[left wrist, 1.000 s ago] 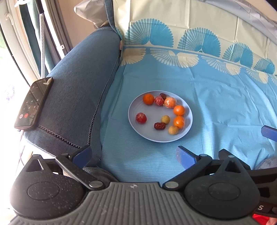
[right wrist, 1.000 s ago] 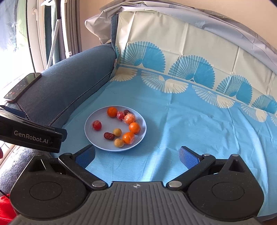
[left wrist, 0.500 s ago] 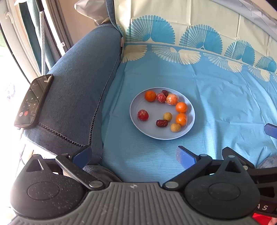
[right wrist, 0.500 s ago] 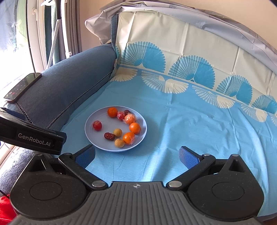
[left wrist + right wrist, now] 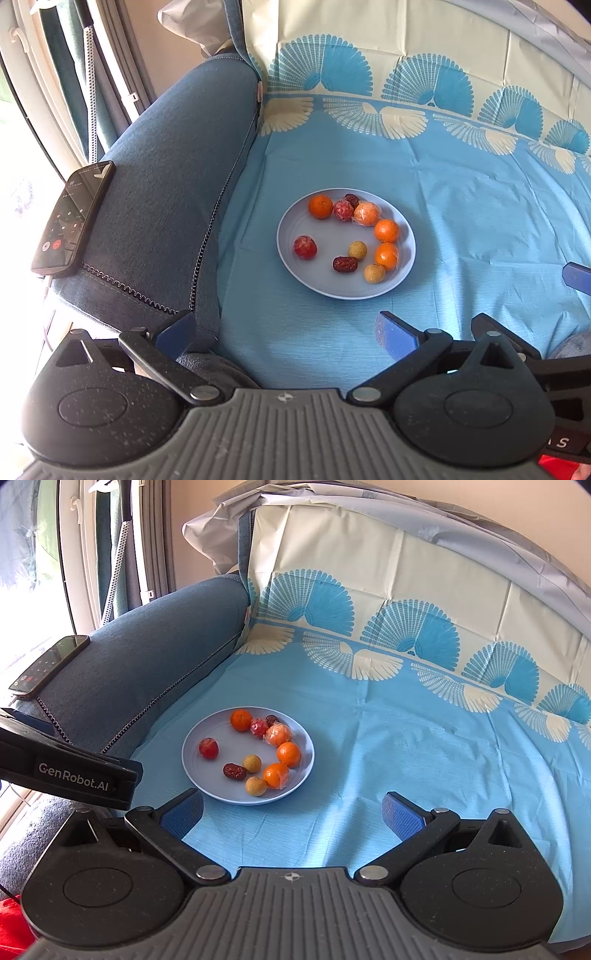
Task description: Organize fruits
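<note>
- Seen from the left wrist, the plate (image 5: 291, 229) is framed slightly higher and farther right than a second ago, while the right wrist view of it is almost unchanged.
- Both tools are held short of the plate: the left gripper (image 5: 284, 332) is spread wide with nothing between its blue pads, and the right gripper (image 5: 291, 812) is likewise spread and empty.
- On the plate, nine fruits are seen: an orange (image 5: 320, 206) at the far rim, a red fruit (image 5: 305, 247) alone on the side toward the armrest, and a dark date (image 5: 345, 264) near the middle beside two small tan fruits.
- Other oranges are lined along the plate's rim on the side away from the armrest; two appear to be wrapped in clear film.
- The plate is set on a blue patterned cloth (image 5: 480, 229), with open cloth beyond the plate and on the side away from the armrest.
- A dark sofa armrest (image 5: 162, 192) rises close to the plate on the other side, and a phone (image 5: 72, 218) is laid on top of it, well apart from the plate.
</note>
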